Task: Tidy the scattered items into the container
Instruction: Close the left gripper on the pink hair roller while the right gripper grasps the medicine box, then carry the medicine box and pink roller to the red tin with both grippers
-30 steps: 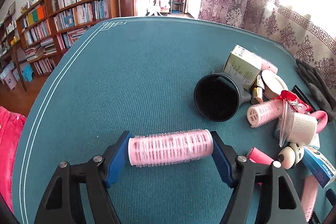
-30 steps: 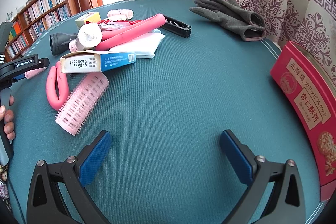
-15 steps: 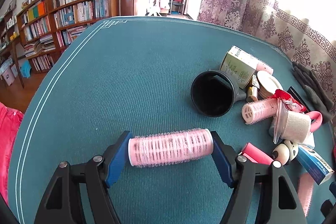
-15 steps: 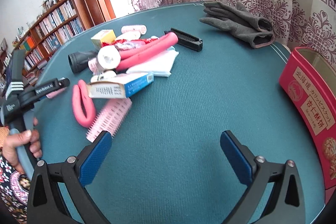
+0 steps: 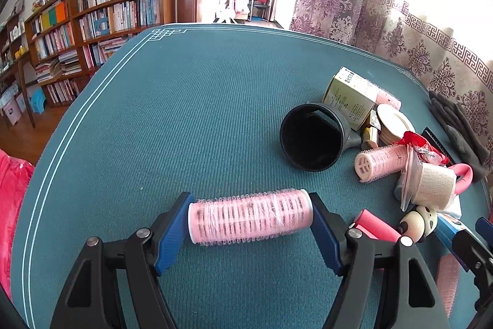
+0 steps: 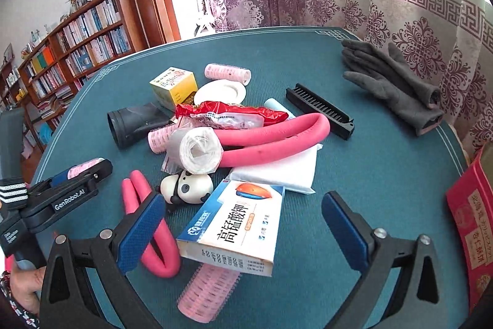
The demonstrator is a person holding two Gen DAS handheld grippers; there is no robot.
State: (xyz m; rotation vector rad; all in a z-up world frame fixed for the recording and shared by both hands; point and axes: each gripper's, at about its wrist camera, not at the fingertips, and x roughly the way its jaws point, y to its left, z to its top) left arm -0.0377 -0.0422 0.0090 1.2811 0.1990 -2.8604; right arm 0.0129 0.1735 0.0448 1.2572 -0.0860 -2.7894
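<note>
My left gripper [image 5: 251, 224] is shut on a pink hair roller [image 5: 249, 219], gripped end to end between the blue pads just above the teal table. The right wrist view shows it at the far left [image 6: 89, 171]. My right gripper [image 6: 243, 205] hovers over the pile with its jaws closing. A white and blue medicine box [image 6: 237, 224] lies between the fingers, and the pads do not touch it. Part of the red tin [image 6: 471, 211] shows at the right edge.
The pile holds a pink foam stick [image 6: 277, 141], a panda toy [image 6: 185, 187], a bagged bandage roll [image 6: 200, 154], a black funnel [image 5: 311, 141], a yellow box [image 6: 174, 84] and more pink rollers [image 6: 206, 292]. Beyond it lie a black comb [image 6: 320, 110] and grey gloves [image 6: 394, 82].
My right gripper has swung left from bare cloth to over the pile, so the medicine box now lies between its fingers. The left gripper keeps still with the roller.
</note>
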